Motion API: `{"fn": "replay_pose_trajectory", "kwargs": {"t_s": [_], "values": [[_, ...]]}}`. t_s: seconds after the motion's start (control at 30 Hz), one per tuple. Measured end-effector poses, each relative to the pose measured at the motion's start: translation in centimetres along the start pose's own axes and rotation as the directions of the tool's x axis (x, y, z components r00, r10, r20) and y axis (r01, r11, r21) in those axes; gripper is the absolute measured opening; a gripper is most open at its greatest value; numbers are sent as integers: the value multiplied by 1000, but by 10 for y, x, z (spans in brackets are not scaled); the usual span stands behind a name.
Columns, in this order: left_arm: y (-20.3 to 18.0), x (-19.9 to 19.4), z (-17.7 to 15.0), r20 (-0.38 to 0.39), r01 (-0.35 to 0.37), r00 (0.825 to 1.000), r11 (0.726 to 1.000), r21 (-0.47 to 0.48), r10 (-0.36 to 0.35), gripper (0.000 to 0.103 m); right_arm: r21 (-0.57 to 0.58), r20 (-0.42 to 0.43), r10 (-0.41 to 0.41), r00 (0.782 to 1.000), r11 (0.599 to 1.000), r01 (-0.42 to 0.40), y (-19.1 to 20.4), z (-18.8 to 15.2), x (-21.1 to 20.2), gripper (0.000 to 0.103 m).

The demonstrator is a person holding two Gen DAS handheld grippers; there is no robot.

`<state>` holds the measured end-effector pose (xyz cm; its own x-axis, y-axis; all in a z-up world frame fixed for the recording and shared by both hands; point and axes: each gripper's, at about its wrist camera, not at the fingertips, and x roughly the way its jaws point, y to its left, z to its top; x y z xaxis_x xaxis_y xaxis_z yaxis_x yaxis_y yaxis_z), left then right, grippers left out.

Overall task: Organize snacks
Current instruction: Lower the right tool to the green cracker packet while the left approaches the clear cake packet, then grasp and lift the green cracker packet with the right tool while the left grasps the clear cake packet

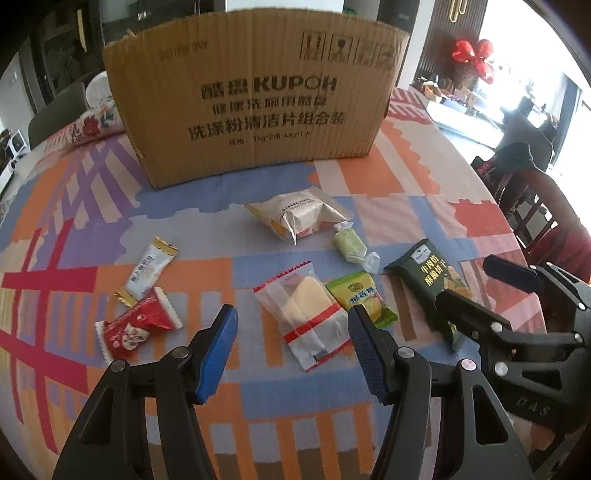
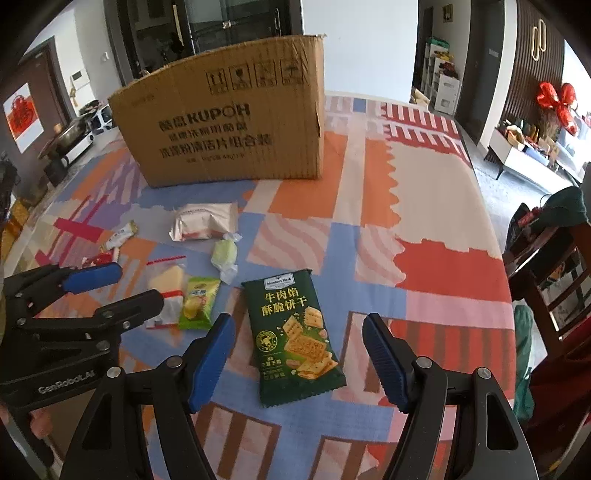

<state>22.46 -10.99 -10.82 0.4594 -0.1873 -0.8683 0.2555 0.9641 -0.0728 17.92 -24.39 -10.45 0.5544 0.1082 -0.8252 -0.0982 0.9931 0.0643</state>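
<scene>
This is a lived-in home, an open dining and living room; a big table (image 2: 424,206) under a patchwork cloth of orange, blue and red fills the middle, with dark wooden dining chairs (image 2: 546,266) pulled up at its right side; beyond it a low white cabinet (image 2: 532,162) is crowded with household bits, and a large red bow (image 2: 557,101) hangs on a dark slatted wall; a red paper decoration (image 2: 23,116) hangs to the left, near a side counter with a metal pan (image 2: 70,134); dark glass doors (image 2: 229,29) close off the back; a reused cardboard box (image 2: 221,122) printed with cleaning-product text stands on the table.
</scene>
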Motion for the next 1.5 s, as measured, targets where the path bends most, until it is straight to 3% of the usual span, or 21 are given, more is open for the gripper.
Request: {"fn": "replay_pose_trajectory", "kwargs": {"t_s": [0.4, 0.57, 0.67, 0.87, 1.5], "values": [[-1, 20, 10, -33, -8, 999, 1000, -27, 7, 60, -9, -49, 13, 999, 1000, -14, 3, 3, 22, 68], [0, 20, 10, -29, -16, 999, 999, -31, 15, 50, -16, -63, -1, 998, 1000, 0, 7, 4, 28, 59], [3, 20, 11, -29, -10, 1000, 999, -39, 8, 43, -22, -61, -11, 998, 1000, 9, 8, 5, 28, 48], [5, 15, 8, -32, 7, 999, 1000, -28, -8, 41, -1, -60, -8, 998, 1000, 8, 7, 6, 26, 46], [18, -64, 15, 108, 37, 994, 999, -10, -36, 41, 6, 87, 16, 996, 1000, -17, 33, 27, -40, 46]]}}
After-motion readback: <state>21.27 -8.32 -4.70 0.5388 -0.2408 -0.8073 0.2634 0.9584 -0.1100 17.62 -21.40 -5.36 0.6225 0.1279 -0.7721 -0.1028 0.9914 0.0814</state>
